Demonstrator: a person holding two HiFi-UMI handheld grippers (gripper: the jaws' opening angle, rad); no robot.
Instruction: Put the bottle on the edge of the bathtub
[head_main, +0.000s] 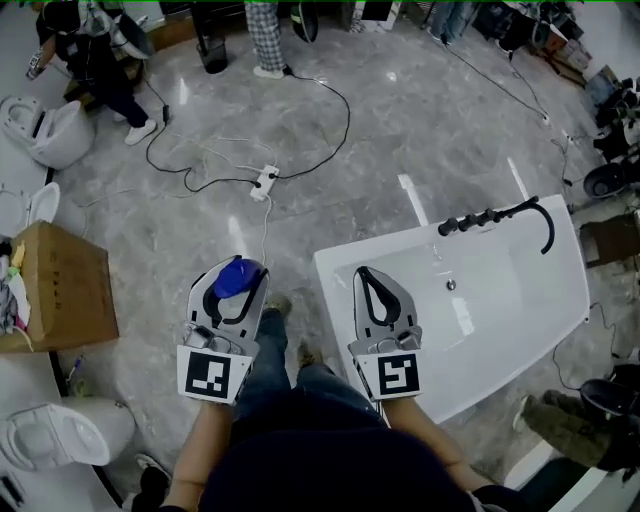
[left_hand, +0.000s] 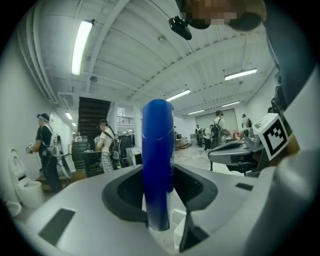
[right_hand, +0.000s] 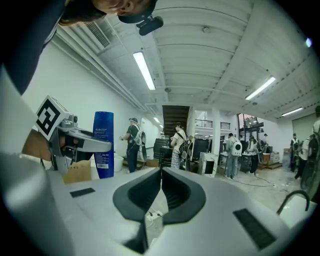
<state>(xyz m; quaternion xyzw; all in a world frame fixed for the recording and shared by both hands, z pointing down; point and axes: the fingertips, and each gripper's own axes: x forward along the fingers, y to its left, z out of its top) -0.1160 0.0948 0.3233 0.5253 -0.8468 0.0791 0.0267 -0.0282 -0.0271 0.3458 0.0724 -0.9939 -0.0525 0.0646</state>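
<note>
Ideally, carry the bottle upright toward 3 o'clock to the tub and set its base flat on the broad rim, well back from the lip, before letting go. Left gripper jaws stand partly apart, clamped on the bottle's sides, over the floor, clear of the tub. Right gripper jaws are closed on nothing

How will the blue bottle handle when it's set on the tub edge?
The bottle looks tall and slim, so it is probably tippy on the rim of the bathtub. Its smooth, glossy wall may slip between the fingers. No denting shows in the grip, so it is likely stiff.
</note>
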